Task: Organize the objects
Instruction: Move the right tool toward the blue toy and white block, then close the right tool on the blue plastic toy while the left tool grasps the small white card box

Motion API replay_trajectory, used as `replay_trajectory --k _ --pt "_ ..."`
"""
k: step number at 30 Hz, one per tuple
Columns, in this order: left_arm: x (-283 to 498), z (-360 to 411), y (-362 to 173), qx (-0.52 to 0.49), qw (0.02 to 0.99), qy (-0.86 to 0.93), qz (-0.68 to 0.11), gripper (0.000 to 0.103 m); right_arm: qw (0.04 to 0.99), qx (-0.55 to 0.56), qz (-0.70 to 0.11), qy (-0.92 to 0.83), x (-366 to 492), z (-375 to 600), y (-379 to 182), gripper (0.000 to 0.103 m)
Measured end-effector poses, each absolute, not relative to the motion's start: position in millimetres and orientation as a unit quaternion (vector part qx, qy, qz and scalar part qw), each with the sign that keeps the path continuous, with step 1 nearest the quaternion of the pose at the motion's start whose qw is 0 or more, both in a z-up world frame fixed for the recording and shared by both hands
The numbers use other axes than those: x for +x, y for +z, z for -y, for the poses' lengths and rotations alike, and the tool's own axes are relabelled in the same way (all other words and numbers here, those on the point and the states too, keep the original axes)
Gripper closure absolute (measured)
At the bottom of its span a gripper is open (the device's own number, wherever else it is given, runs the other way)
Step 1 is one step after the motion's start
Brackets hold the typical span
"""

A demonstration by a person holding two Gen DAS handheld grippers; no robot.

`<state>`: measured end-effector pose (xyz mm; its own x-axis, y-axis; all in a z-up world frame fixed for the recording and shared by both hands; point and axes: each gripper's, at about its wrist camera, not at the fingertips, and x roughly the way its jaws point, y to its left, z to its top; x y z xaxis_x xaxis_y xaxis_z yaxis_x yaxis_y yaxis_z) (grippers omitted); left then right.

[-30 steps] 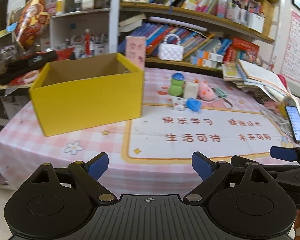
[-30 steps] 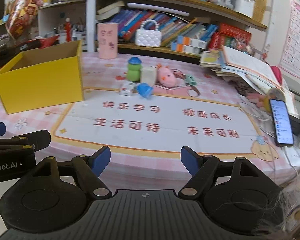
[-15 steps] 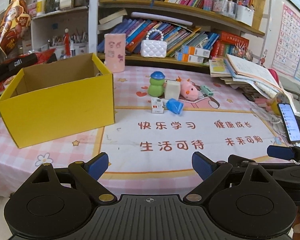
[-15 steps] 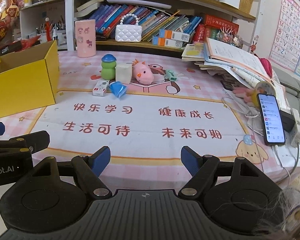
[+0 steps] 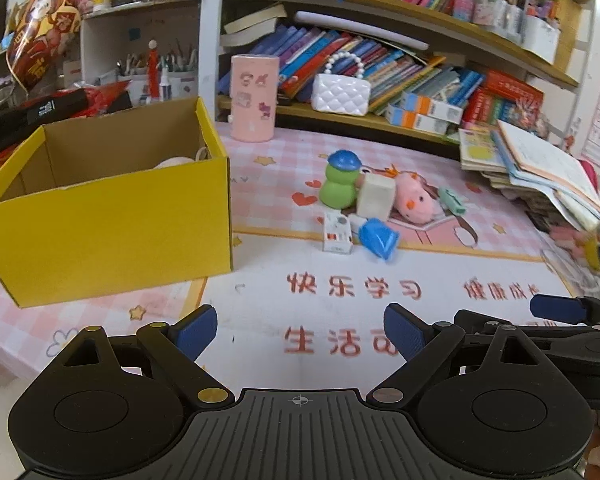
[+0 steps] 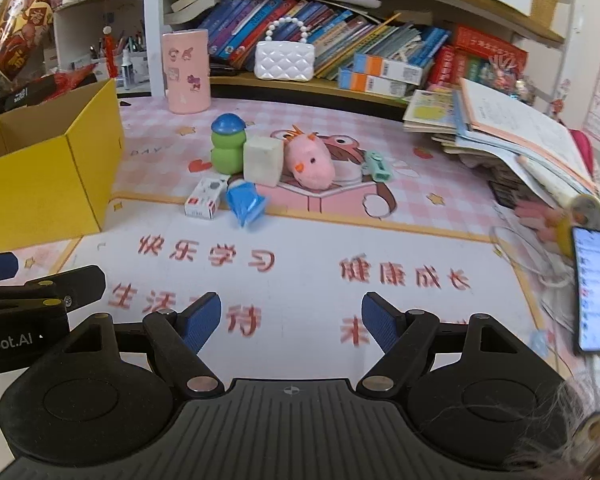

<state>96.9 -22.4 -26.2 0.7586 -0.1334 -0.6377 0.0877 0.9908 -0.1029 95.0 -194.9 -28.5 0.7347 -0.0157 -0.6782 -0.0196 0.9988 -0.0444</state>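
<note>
While both grippers hang over the near edge of the table (image 6: 420, 236), nothing is in either one: the left gripper (image 5: 300, 332) has its jaws spread wide with only the printed mat showing between the blue pads, and the right gripper (image 6: 292, 322) is open too, a bit less wide, also empty. The stuff to sort sits in a little cluster near the middle of the table, well apart from both grippers. There's a green toy with a blue cap (image 6: 227, 145) standing upright, a pale block (image 6: 262, 161) right against it, and a pink plush (image 6: 310, 160) lying just beside the block on the other side. In front of those, a small white box (image 6: 205, 197) lies flat, with a blue toy (image 6: 244, 199) tipped over just beside it. A little mint-green thing (image 6: 377, 165) lies past the plush; can't tell what it is. The yellow box (image 5: 112, 208) stands open on the left side of the table, and in the left view something pale peeks up inside it near the back corner, too hidden to make out. A phone (image 6: 594, 288) with its screen lit lies at the right edge, next to a messy stack of books (image 6: 512, 132).
</note>
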Motion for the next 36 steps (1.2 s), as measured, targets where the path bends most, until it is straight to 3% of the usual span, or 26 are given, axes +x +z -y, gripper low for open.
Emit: replay_trajectory --k 5,12,24,29,32,36 --pt "114.5 31.5 -29.8 -0.035 0.933 -0.044 -0.357 0.010 0.930 -0.022 -0.365 0.035 126.8 202.2 -29.8 0.031" --pt "130.3 46.2 -33.2 -0.026 0.927 -0.032 -0.373 0.010 0.926 -0.010 -0.364 0.097 178.5 208.6 -32.6 0.048" --pt "153.2 69.9 -35.5 0.002 0.923 -0.016 -0.384 0.011 0.896 -0.055 -0.401 0.184 256.2 195.6 -62.7 0.059" --pt "163.4 82.1 -38.7 0.020 0.922 -0.018 -0.387 0.012 0.889 -0.062 -0.405 0.205 265.1 195.8 -68.2 0.076" --pt "171.2 86.9 -40.6 0.023 0.922 -0.022 -0.386 0.012 0.899 -0.035 -0.390 0.197 261.9 211.0 -58.2 0.077" --pt "188.5 92.3 -46.3 0.021 0.922 -0.022 -0.386 0.023 0.914 0.001 -0.371 0.168 251.3 240.0 -42.6 0.077"
